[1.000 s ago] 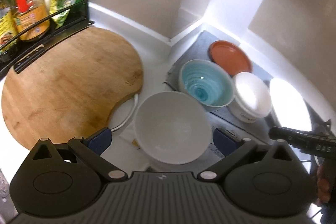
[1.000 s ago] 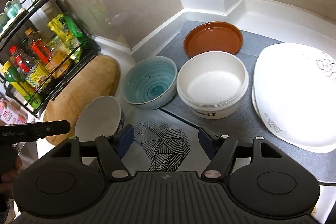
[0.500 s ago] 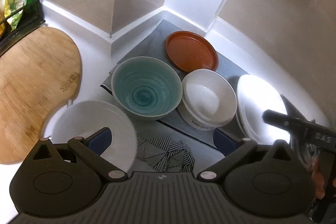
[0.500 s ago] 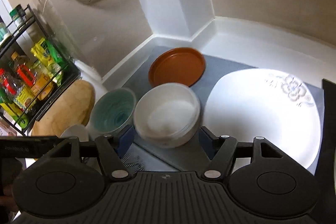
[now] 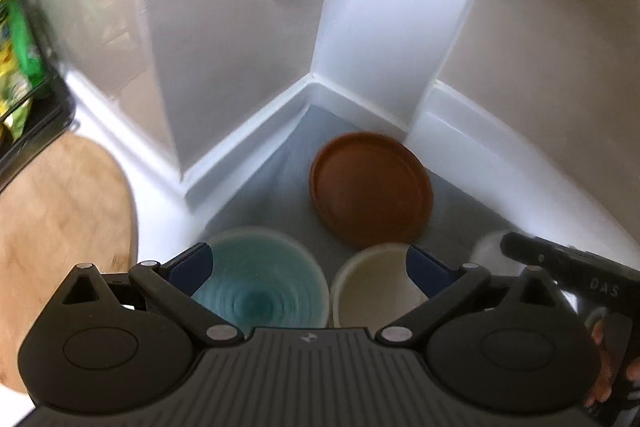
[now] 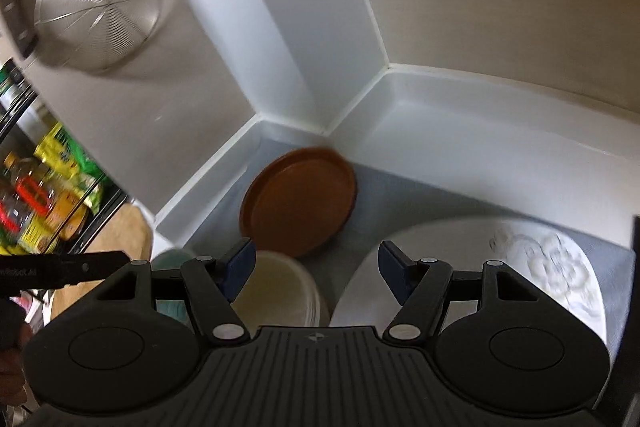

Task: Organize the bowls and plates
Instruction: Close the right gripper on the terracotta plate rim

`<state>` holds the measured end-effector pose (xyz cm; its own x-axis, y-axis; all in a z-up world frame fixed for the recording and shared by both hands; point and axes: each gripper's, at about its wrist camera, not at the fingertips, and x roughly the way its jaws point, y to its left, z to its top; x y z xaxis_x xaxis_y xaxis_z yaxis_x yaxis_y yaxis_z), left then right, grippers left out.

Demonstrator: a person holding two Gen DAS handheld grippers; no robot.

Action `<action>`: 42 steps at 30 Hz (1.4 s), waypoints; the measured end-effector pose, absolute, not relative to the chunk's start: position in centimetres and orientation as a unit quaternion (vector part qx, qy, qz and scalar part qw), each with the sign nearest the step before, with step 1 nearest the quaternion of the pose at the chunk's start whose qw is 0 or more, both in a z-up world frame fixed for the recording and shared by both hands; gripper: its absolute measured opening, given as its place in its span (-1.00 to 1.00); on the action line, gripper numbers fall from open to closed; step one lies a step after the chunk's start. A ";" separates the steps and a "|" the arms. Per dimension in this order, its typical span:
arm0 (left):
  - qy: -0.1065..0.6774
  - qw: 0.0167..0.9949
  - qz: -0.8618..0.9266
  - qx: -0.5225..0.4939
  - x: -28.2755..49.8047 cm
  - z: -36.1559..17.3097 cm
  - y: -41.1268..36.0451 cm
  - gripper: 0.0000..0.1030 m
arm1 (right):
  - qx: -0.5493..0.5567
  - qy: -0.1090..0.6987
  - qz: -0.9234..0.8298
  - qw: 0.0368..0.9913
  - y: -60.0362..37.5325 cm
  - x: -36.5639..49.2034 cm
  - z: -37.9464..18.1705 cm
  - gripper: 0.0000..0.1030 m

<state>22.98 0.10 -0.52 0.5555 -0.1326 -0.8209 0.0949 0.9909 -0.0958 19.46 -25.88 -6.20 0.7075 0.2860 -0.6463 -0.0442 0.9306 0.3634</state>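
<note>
Right hand-held gripper open, empty; brown plate near wall corner.

Left gripper and right gripper both gape, angled downward.

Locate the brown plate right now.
The brown plate lies on the grey mat in the back corner, just behind the white bowl and right of the teal bowl.

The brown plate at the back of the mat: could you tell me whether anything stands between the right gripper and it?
Nothing visible does. The right gripper is open and empty, and the brown plate lies just beyond its fingertips on the grey mat. The cream bowl sits below the left finger, off the direct line.
</note>
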 end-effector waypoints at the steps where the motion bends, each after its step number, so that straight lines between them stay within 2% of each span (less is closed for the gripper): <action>1: 0.471 0.880 -0.069 -0.016 24.1 -0.9 -0.2 0.99 | 0.162 0.372 0.086 0.910 -25.8 20.2 -6.3 0.37; 14: 0.540 0.838 -0.071 0.006 34.4 -7.7 -2.5 0.99 | 0.165 0.415 0.022 0.894 -24.1 28.0 -10.3 0.37; 28: 0.576 0.816 -0.055 -0.003 37.7 -11.4 -3.0 0.99 | 0.175 0.456 -0.002 0.873 -22.6 31.7 -13.8 0.37; 33: 0.586 0.808 -0.049 -0.009 38.4 -12.2 -3.0 0.99 | 0.164 0.457 -0.005 0.874 -21.9 32.5 -14.1 0.51; 42: 0.586 0.809 -0.048 -0.015 38.0 -11.7 -2.3 0.99 | 0.139 0.439 0.025 0.888 -21.0 32.0 -13.6 0.47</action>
